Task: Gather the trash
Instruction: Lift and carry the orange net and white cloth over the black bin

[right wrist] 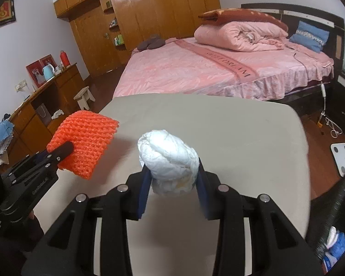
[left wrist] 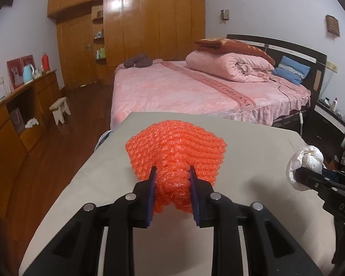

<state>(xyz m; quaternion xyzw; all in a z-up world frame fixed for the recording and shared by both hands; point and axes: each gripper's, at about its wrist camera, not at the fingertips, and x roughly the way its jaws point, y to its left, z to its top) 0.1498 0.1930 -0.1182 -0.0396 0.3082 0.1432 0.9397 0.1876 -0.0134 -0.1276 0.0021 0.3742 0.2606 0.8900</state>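
Trash in both grippers, none seen left on the surface [right wrist: 241,138].

Left gripper [left wrist: 172,179]: pinching an orange foam net [left wrist: 177,147], jaws pressed into its narrow end so the mesh bunches between the blue pads and fans out beyond them. Held above the surface near its left edge, lifted clear rather than resting, judging from the right wrist view, where the net [right wrist: 85,142] hangs in the air with its shadow below.

Right gripper [right wrist: 172,174]: clamped on a crumpled white wad [right wrist: 170,158], paper or thin plastic, hard to tell which. Wad squeezed between the pads, its rounded top poking forward past the fingertips. Held over the middle of the surface, toward the near edge; seen in the left wrist view at the far right, also off the surface.

Surface itself: grey, bare in every part visible, though the near edge is hidden behind the gripper bodies.

Progress, as a judgement: picking-up stage done for these two pieces, both secured. Remaining: carrying them to a bin or bag and letting go. No bin clearly in view; a dark shape [right wrist: 333,218] at the lower right of the right wrist view, with blue and white bits inside, perhaps a bag, not certain.

Beyond the far edge: bed [right wrist: 218,73] with pink cover, wooden wardrobe [left wrist: 131,23] behind.
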